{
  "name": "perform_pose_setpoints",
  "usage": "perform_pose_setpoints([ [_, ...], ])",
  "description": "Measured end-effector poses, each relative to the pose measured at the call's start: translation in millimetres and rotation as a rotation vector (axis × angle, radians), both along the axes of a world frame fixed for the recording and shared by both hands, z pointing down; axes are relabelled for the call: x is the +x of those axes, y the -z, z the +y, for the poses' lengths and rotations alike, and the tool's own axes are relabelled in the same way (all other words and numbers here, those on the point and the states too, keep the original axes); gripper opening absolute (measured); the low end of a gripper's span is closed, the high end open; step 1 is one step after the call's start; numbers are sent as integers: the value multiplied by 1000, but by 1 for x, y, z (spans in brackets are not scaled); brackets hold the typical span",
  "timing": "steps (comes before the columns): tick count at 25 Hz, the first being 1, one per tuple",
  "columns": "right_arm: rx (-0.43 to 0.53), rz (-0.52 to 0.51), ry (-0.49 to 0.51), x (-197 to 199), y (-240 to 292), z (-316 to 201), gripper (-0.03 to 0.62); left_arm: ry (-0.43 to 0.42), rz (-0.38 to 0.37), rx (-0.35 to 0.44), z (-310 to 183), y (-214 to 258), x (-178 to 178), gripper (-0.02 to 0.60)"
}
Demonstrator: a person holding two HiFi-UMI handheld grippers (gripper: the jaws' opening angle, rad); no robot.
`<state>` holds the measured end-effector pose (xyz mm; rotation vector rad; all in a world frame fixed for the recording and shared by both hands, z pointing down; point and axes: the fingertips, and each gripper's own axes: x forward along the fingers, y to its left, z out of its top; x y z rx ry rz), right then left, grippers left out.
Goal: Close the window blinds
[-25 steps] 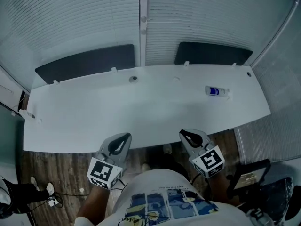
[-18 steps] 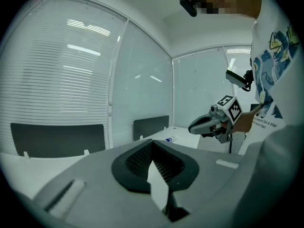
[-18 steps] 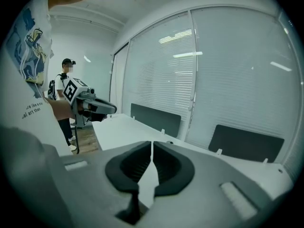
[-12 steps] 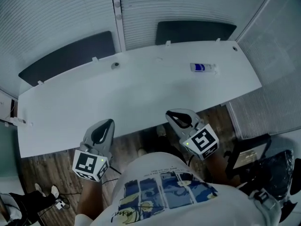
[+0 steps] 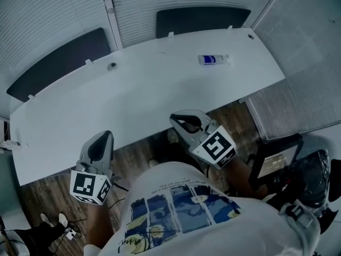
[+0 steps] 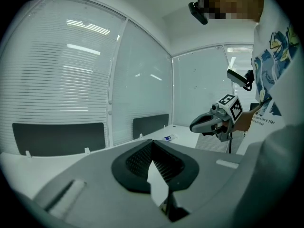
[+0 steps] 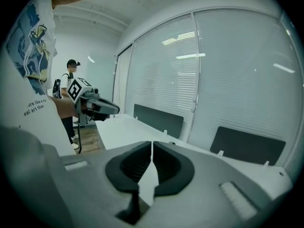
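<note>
Hovering — left gripper (image 5: 105, 137), right gripper (image 5: 175, 120): jaws pressed together | 1 desk (image 5: 160, 89) | 2 dark panels (image 5: 64, 63)

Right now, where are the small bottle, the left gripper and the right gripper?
small bottle (image 5: 214, 60), head view, middle of its body.
left gripper (image 5: 108, 135), head view, tip of its shut jaws.
right gripper (image 5: 172, 120), head view, tip of its shut jaws.

I record a dim, blue-tinted head view, light even across the long white tabletop (image 5: 160, 84). Gripper views bow at dark edges; ceiling lights glare off the white slatted window blinds (image 6: 57, 80).
</note>
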<state>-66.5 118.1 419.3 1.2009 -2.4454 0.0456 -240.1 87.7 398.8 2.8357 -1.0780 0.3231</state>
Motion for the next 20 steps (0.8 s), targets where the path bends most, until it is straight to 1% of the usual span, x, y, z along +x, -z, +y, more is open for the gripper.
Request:
perform_pose_setpoints([
  [6, 7, 5, 12, -5, 2, 0, 9, -5, -9, -4, 0, -3, -1, 5],
  [20, -9, 6, 15, -2, -6, 4, 8, -30, -23, -4, 4, -14, 10, 5],
])
